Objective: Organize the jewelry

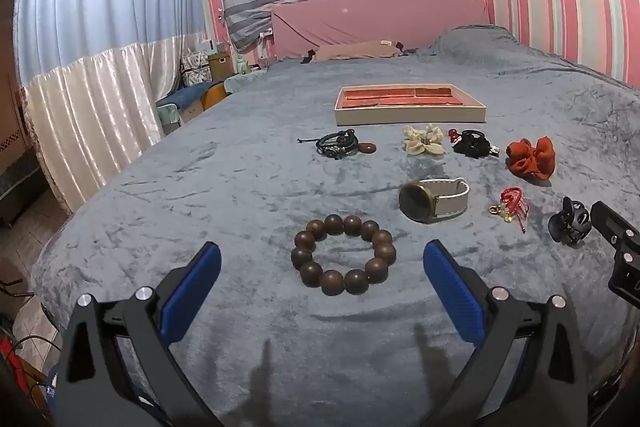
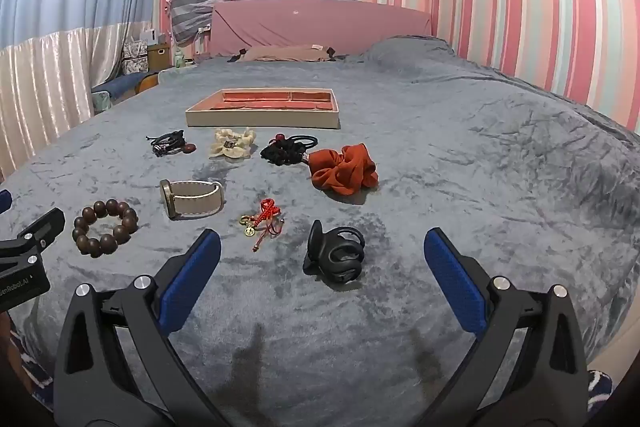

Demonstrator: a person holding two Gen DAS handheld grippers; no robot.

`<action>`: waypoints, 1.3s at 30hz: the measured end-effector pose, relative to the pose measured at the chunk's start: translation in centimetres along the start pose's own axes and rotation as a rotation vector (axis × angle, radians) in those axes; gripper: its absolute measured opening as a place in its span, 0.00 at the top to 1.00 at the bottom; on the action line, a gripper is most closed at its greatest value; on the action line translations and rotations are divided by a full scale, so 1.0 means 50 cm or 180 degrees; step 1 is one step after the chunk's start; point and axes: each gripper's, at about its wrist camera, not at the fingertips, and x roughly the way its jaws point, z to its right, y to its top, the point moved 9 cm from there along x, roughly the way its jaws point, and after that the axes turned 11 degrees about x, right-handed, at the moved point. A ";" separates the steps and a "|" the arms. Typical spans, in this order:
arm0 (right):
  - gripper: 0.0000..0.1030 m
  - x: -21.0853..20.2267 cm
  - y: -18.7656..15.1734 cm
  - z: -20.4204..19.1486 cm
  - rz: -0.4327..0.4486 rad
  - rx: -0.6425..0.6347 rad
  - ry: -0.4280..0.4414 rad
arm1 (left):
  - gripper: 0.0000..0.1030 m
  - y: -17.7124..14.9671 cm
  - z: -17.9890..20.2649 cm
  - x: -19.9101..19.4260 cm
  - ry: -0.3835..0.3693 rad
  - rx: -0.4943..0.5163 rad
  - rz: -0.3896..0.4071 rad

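Both grippers hover low over a bed with a grey-blue blanket (image 1: 200, 187), jaws wide apart, nothing held.

Left gripper (image 1: 322, 263): the blue pads flank a dark wooden bead bracelet (image 1: 343, 254) at frame centre, not touching it. Up and right of the beads a watch with a white strap (image 1: 434, 201) stands on its edge. Right of it lies a red cord charm with gold pendants (image 1: 510, 207), then a black claw clip (image 1: 570, 225) near the right edge.

Further up is a row: black cord bracelets (image 1: 340, 143), cream bow (image 1: 423, 141), black hair ties (image 1: 472, 143), rust scrunchie (image 1: 531, 158). Above the row, a shallow beige jewelry tray with red lining (image 1: 412, 115), its compartments apparently unfilled.

Right gripper (image 2: 322, 253): the claw clip (image 2: 334, 257) sits between the pads, nearer the left one, no contact. The cord charm (image 2: 264, 221) is just upper left of it, the watch (image 2: 192, 199) and beads (image 2: 105, 233) further left, and the scrunchie (image 2: 344, 169) above centre. The tray (image 2: 262, 117) is in the upper middle. Part of the left gripper's body shows at this view's left edge.
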 end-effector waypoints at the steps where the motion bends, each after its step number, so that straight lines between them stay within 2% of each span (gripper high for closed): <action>1: 0.04 0.000 0.000 0.000 0.0003 -0.0004 -0.0003 | 0.04 0.000 -0.001 0.000 -0.0011 -0.0006 -0.0002; 31: 0.04 0.005 -0.007 0.003 0.0039 -0.0044 -0.0053 | 0.04 -0.011 -0.002 -0.009 -0.0006 0.0014 -0.0021; 39: 0.04 0.004 -0.006 0.003 0.0038 -0.0042 -0.0051 | 0.04 -0.005 0.005 0.013 -0.0009 0.0004 -0.0023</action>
